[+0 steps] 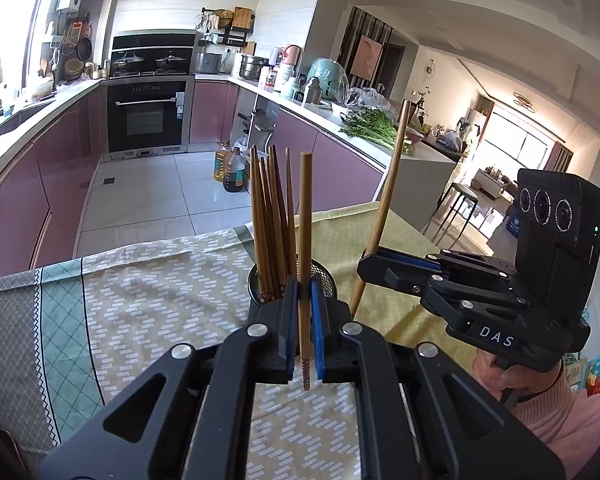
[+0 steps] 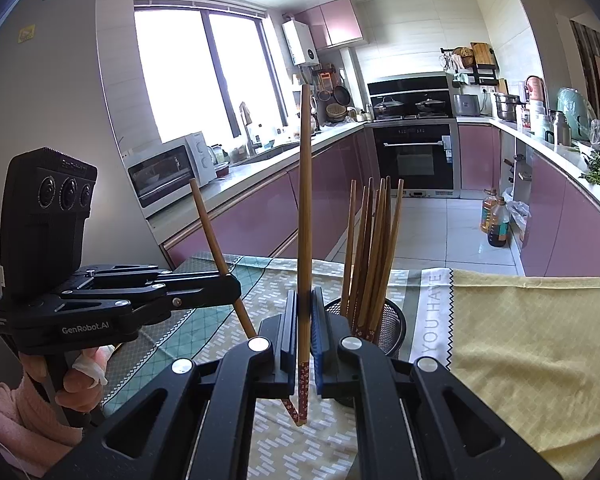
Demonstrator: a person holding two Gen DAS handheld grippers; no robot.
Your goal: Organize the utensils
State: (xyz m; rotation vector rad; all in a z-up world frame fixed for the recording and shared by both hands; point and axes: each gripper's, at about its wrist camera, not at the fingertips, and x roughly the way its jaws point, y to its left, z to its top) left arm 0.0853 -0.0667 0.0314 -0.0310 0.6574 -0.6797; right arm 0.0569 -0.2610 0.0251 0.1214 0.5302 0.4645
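A black mesh holder (image 1: 324,278) stands on the cloth-covered table with several brown chopsticks (image 1: 270,220) upright in it; it also shows in the right wrist view (image 2: 392,326). My left gripper (image 1: 305,308) is shut on one chopstick (image 1: 305,240), held upright just in front of the holder. My right gripper (image 2: 305,312) is shut on another chopstick (image 2: 305,220), upright, left of the holder in its view. In the left wrist view the right gripper (image 1: 374,266) sits right of the holder, its chopstick (image 1: 384,204) tilted. The left gripper (image 2: 230,286) appears at left in the right wrist view.
The table carries a patterned green and beige cloth (image 1: 140,300) and a yellow cloth (image 2: 532,352). Beyond the table edge lie the kitchen floor, pink cabinets (image 2: 260,220), an oven (image 1: 146,120) and oil bottles (image 1: 230,168). Green vegetables (image 1: 370,126) lie on the right counter.
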